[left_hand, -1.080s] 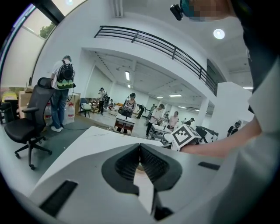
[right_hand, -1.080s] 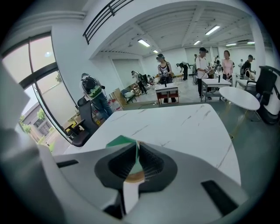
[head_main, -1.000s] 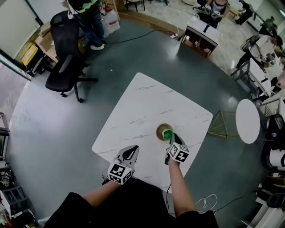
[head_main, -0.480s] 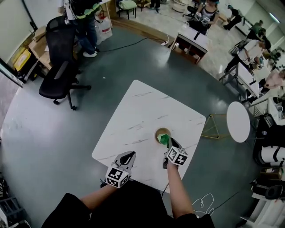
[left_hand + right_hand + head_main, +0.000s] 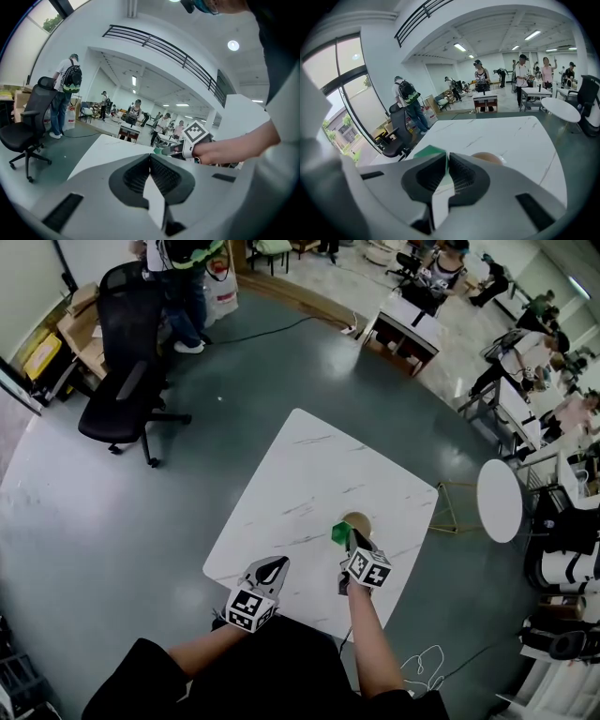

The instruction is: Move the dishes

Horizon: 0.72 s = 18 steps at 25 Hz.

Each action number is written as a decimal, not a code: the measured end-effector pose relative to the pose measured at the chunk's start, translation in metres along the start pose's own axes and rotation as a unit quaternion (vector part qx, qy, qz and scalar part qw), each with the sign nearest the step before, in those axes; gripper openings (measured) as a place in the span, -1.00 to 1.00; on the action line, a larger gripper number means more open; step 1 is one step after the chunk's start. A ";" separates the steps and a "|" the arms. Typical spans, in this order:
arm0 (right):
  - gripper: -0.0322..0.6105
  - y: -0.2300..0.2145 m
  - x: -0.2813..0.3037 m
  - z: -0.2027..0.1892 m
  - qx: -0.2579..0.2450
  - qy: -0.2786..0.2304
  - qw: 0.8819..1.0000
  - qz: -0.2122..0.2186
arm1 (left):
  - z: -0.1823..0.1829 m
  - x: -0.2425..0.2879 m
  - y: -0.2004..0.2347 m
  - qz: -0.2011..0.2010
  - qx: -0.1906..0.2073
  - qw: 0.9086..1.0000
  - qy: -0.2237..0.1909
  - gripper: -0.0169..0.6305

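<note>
A small green dish (image 5: pixel 339 532) is pinched by its rim in my right gripper (image 5: pixel 348 542), which is shut on it. The green dish (image 5: pixel 427 151) hangs just to the left of a round wooden plate (image 5: pixel 359 521) that lies on the white marble table (image 5: pixel 300 474). That wooden plate (image 5: pixel 488 158) peeks out behind the right jaw in the right gripper view. My left gripper (image 5: pixel 276 564) is shut and empty over the table's near edge, left of the right one. The left gripper view shows its jaws closed (image 5: pixel 150 158), with the right gripper (image 5: pixel 174 150) beyond them.
A black office chair (image 5: pixel 127 381) stands far left on the grey floor. A gold wire frame (image 5: pixel 448 507) and a round white side table (image 5: pixel 499 500) sit right of the table. People and desks fill the back. A white cable (image 5: pixel 424 667) lies near my feet.
The green dish has come off the wooden plate and shifted slightly left and toward me with the right gripper. The left gripper has stayed shut in place.
</note>
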State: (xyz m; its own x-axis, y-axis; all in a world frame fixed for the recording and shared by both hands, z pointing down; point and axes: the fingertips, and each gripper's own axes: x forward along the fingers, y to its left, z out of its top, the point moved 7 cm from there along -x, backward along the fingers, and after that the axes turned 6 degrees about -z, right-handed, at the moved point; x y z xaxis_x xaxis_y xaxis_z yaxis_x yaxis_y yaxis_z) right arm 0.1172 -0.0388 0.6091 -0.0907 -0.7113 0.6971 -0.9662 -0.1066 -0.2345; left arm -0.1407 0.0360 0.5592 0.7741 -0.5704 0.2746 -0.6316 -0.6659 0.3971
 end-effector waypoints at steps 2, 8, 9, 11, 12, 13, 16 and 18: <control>-0.79 0.013 0.006 0.000 -0.002 0.004 1.000 0.004 | 0.002 -0.004 0.007 -0.001 -0.002 1.000 -0.001 -0.90; -0.79 0.051 0.027 -0.005 -0.004 0.016 1.000 0.015 | 0.002 -0.017 0.032 0.001 -0.013 1.000 0.001 -0.90; -0.79 0.056 0.032 -0.005 -0.005 0.019 1.000 0.016 | 0.002 -0.018 0.036 0.002 -0.015 1.000 0.000 -0.90; -0.79 0.066 0.041 -0.004 -0.012 0.022 1.000 0.018 | 0.001 -0.018 0.044 0.004 -0.018 1.000 -0.002 -0.90; -0.79 0.071 0.045 -0.003 -0.018 0.024 0.999 0.019 | 0.002 -0.018 0.046 0.003 -0.020 1.000 -0.001 -0.90; -0.79 0.076 0.049 -0.003 -0.023 0.027 0.999 0.021 | 0.002 -0.018 0.047 0.001 -0.021 1.000 0.000 -0.90; -0.79 0.096 0.063 -0.009 -0.028 0.038 0.999 0.028 | 0.000 -0.025 0.056 0.002 -0.029 1.000 0.006 -0.90; -0.79 0.106 0.073 -0.014 -0.029 0.047 0.998 0.033 | -0.002 -0.025 0.063 0.004 -0.034 0.999 0.005 -0.90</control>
State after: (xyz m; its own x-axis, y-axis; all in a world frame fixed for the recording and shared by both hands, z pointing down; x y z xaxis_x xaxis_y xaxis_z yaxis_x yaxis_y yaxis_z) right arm 0.0042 -0.0918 0.6444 -0.1733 -0.6473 0.7423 -0.9698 -0.0194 -0.2433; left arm -0.2001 0.0092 0.5790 0.7696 -0.5710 0.2858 -0.6335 -0.6271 0.4531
